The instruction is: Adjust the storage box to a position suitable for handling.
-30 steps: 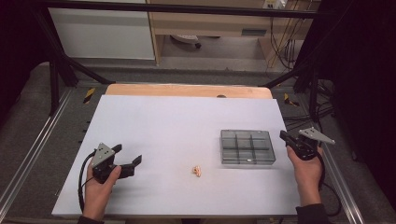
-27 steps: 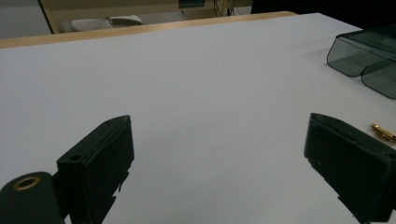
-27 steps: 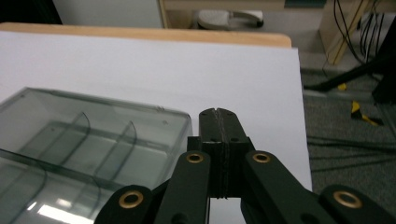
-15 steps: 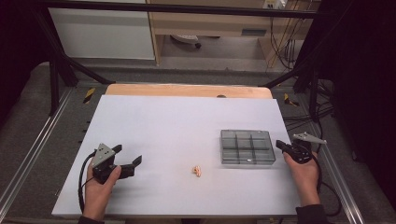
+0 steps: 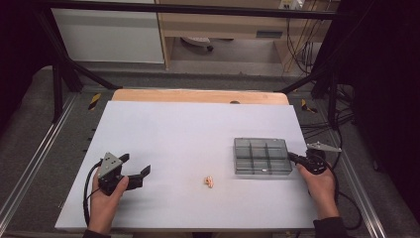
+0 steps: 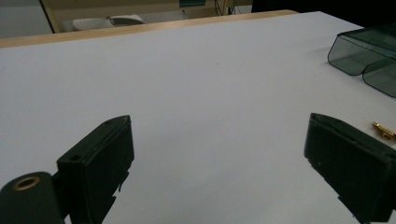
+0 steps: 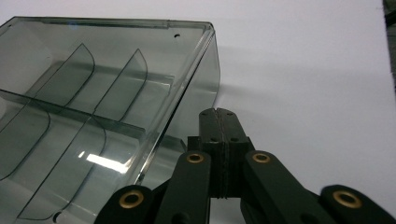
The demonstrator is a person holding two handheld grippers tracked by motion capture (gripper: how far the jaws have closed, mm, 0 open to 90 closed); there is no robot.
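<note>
resting on the white table (image 5: 188,129), both grippers sit near the near edge. right gripper (image 5: 293,157) is at the right end of the smoky clear divided box (image 5: 261,156), jaws pressed flat together w/ nothing between them; in the right gripper view the closed tips (image 7: 219,114) sit just beside the box's right wall (image 7: 205,79), can't tell if they touch it. box compartments look empty in that view. left gripper (image 5: 134,169) is well apart on the left side, held in the left hand (image 5: 106,198), jaws wide apart w/ nothing between; left gripper view shows bare tabletop between the 2 pads (image 6: 109,154). small brass/tan part (image 5: 210,181) lies loose on the table, near-left of the box, between the 2 grippers, touched by neither. same part shows at the right edge in the left gripper view (image 6: 385,130), box corner (image 6: 355,53) further off. right hand (image 5: 319,186) comes in from the near edge.
</note>
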